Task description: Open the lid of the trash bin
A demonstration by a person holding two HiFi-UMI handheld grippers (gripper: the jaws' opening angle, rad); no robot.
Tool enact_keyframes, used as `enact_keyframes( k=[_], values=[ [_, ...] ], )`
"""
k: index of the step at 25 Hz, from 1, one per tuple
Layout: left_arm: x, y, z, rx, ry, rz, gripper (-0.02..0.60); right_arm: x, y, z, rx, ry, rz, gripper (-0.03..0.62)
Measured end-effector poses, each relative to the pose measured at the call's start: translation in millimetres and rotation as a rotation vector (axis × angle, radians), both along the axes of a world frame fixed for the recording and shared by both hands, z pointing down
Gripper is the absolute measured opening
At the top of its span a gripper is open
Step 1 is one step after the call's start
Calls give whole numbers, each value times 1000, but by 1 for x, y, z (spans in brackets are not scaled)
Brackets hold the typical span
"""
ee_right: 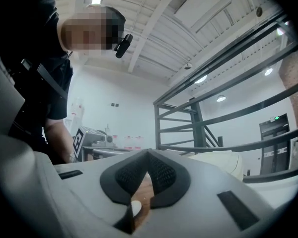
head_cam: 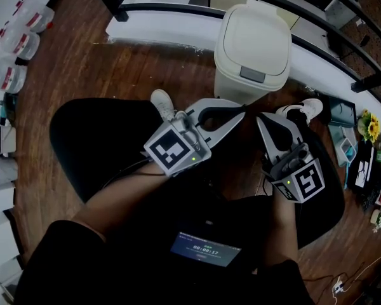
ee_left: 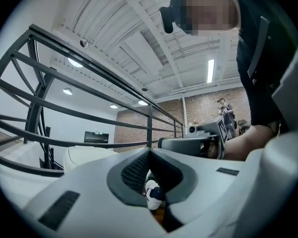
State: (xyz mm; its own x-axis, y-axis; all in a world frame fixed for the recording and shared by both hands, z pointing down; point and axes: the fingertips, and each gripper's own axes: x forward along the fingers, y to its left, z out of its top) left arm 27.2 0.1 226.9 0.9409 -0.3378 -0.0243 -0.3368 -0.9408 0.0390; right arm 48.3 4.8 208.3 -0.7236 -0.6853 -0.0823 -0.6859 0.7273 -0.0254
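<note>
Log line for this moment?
phase: pre-contact | left gripper: shut, empty | right gripper: shut, empty | trash bin lid: closed, untouched

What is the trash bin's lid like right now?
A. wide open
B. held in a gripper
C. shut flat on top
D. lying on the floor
C: the lid sits flat on the trash bin, while the left gripper and right gripper hang short of it, jaws together and empty.
</note>
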Motion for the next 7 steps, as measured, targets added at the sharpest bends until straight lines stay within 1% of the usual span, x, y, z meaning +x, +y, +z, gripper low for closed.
enact_keyframes(
  k=[7],
  values=[
    [4,12,2,17,-14,14,32,-4,8,1,2,10,-12,29]
  ],
)
